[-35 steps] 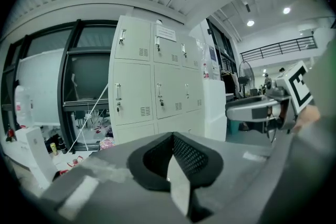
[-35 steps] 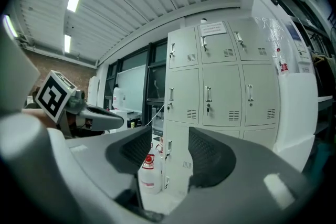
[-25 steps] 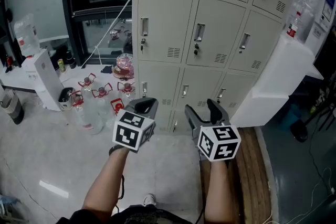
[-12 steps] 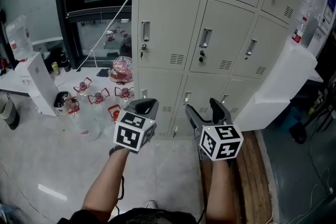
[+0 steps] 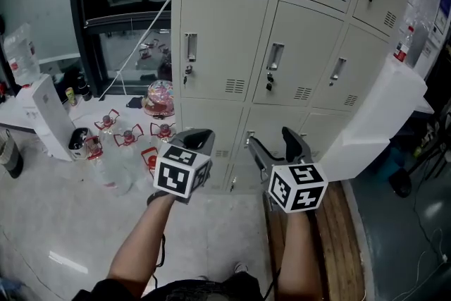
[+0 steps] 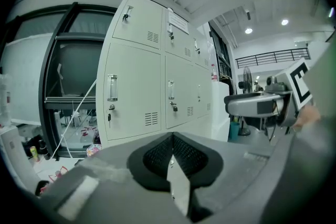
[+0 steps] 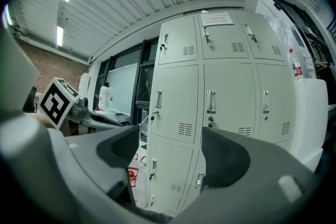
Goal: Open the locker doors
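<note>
A block of pale grey lockers [image 5: 282,46] stands ahead, and every door in view is closed. Each door has an upright handle [image 5: 191,47] with a key lock below. My left gripper [image 5: 194,141] is held in front of the bottom row, apart from the doors, and its jaws are shut with nothing in them [image 6: 172,152]. My right gripper [image 5: 276,146] is beside it, level and pointing at the lockers [image 7: 231,102]. Its jaws have just been opening and stand open with nothing between them [image 7: 170,147].
Several water bottles with red handles [image 5: 130,137] and a pink glass jar [image 5: 159,96] sit on the floor left of the lockers. A tall white box [image 5: 373,116] leans at the right. A white unit [image 5: 48,113] stands far left. A wooden strip [image 5: 335,222] runs under my right arm.
Both grippers have moved forward toward the lockers, which now sit nearer. The right jaws have spread wider. The left jaws stay shut.
</note>
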The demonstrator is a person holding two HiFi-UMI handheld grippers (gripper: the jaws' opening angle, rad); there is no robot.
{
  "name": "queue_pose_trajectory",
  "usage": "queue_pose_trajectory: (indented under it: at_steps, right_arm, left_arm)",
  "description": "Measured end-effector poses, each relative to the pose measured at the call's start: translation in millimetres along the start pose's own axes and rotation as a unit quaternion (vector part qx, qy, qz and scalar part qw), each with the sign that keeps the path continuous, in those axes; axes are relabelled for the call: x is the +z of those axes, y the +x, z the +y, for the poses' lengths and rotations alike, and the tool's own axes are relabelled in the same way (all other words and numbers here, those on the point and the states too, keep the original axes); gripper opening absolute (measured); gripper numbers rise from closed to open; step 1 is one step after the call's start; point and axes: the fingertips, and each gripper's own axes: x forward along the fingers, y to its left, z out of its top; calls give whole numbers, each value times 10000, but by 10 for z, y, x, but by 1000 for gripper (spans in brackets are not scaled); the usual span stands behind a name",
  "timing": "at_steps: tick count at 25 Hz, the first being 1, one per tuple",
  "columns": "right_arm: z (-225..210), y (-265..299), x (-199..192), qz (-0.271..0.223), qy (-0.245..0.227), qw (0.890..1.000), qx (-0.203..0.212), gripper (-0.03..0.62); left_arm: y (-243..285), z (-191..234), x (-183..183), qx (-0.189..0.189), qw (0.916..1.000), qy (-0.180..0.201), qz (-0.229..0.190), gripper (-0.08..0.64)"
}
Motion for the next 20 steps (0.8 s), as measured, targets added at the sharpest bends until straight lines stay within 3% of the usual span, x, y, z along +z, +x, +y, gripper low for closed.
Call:
queue_pose_trajectory:
  at_steps: [7, 20]
  right_arm:
    - [-250, 355, 117, -146, -99, 9994, 290, 360]
    - [-872, 1270, 228, -158, -147, 9937, 1098, 359]
  left_arm:
    - [365, 56, 89, 134, 9999, -97, -20, 0]
    - [1183, 354, 386, 818, 9966, -108, 51, 0]
